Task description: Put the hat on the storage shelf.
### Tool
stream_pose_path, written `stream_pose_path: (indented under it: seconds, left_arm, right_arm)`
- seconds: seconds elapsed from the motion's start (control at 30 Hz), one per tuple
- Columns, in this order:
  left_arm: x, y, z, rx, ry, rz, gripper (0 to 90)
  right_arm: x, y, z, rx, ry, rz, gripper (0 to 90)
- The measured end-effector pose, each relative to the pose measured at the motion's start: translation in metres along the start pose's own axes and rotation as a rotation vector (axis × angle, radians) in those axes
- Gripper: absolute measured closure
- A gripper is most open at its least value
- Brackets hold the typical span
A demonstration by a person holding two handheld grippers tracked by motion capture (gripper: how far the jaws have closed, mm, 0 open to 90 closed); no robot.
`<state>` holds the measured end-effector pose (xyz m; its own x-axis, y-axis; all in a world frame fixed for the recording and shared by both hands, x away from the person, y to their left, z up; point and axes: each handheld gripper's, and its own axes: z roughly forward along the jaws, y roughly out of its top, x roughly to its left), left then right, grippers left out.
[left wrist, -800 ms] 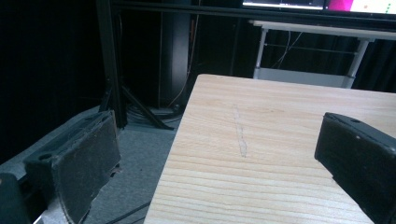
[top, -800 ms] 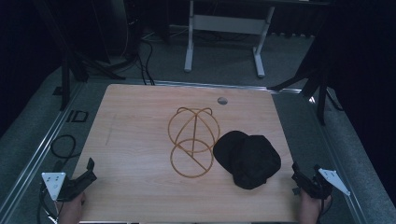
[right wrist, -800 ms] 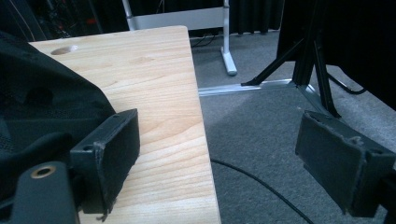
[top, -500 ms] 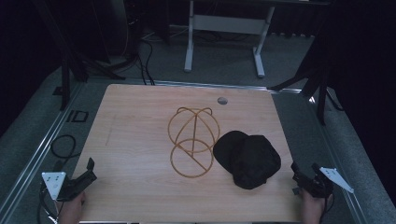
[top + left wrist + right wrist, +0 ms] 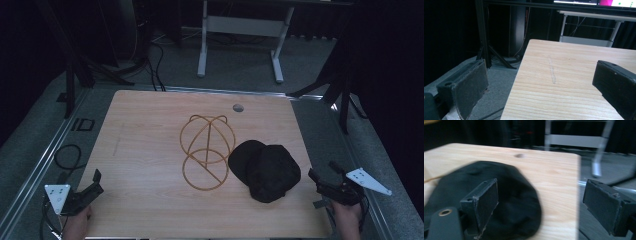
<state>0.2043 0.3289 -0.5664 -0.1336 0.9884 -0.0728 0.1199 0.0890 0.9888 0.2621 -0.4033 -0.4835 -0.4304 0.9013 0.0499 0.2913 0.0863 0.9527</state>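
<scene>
No writing is legible on the black cap, wire stand or surface; both grippers, left and right, have fingers apart.

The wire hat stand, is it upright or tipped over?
Upright: the wire hat stand rests on its round base ring, dome frame on top, beside the black cap.

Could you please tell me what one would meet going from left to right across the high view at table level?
left gripper → wire cap stand → black cap → right gripper
</scene>
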Motion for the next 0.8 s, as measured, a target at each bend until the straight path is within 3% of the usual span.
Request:
stream_pose_path:
  seconds: [0.2,0.3,0.33,0.37,0.47,0.57,0.63,0.8]
  left_arm:
    - [0.0,0.0,0.0,0.002,-0.004,-0.002,0.5]
    - [0.0,0.0,0.0,0.001,-0.009,-0.003,0.5]
    - [0.0,0.0,0.0,0.002,-0.011,-0.003,0.5]
    - [0.0,0.0,0.0,0.002,-0.012,-0.002,0.5]
    - [0.0,0.0,0.0,0.002,-0.014,-0.002,0.5]
    - [0.0,0.0,0.0,0.003,-0.013,-0.002,0.5]
    - [0.0,0.0,0.0,0.004,-0.017,-0.004,0.5]
    - [0.0,0.0,0.0,0.003,-0.017,-0.005,0.5]
  right_arm:
    - [0.01,0.02,0.005,0.043,0.21,-0.036,12.8]
    - [0.016,0.028,0.011,0.07,0.288,-0.111,12.9]
    - [0.016,0.028,0.011,0.07,0.288,-0.111,12.9]
    - [0.018,0.031,0.015,0.101,0.34,-0.125,13.1]
    - [0.021,0.031,0.018,0.13,0.358,-0.153,13.2]
    - [0.025,0.029,0.025,0.179,0.413,-0.16,13.2]
    - [0.025,0.028,0.027,0.189,0.422,-0.163,13.2]
    - [0.025,0.029,0.036,0.254,0.448,-0.223,11.3]
